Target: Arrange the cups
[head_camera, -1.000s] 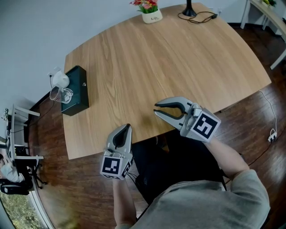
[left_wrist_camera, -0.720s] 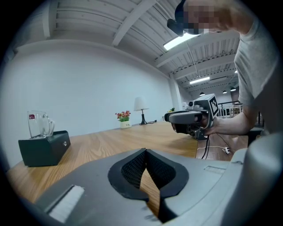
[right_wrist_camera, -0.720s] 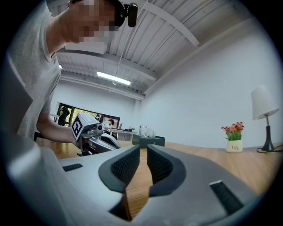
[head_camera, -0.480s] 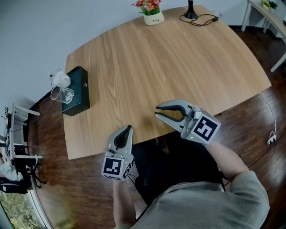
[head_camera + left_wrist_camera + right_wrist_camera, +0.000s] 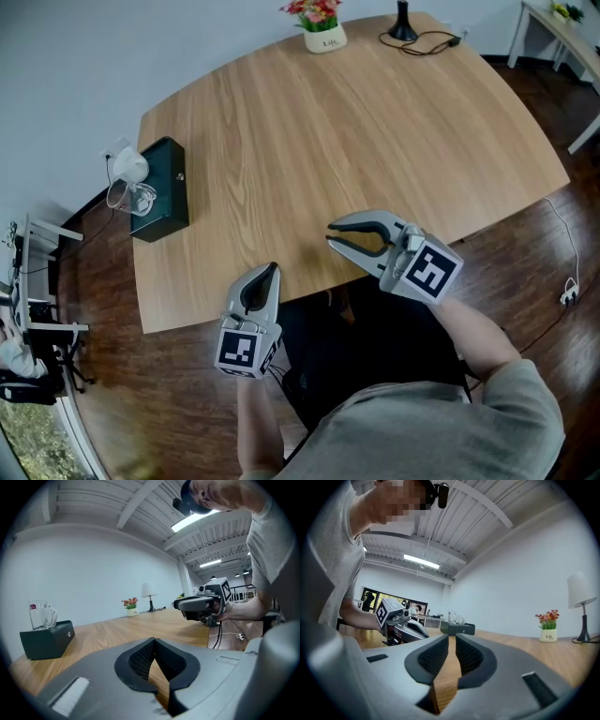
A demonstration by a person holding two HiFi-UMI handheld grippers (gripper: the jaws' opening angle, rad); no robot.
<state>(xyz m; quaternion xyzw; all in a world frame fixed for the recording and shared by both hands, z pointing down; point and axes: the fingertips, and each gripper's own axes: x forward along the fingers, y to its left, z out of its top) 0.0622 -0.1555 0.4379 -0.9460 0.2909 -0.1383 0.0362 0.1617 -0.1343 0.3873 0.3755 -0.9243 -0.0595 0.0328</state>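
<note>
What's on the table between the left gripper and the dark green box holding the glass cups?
Nothing: just bare wooden tabletop from the left gripper to the dark green box under the clear glass cups, as the head view shows.

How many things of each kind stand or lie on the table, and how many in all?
Cups: 2 (on the box)
Box: 1
Flower pot: 1
Lamp: 1
Cable: 1
Total: 6
</note>
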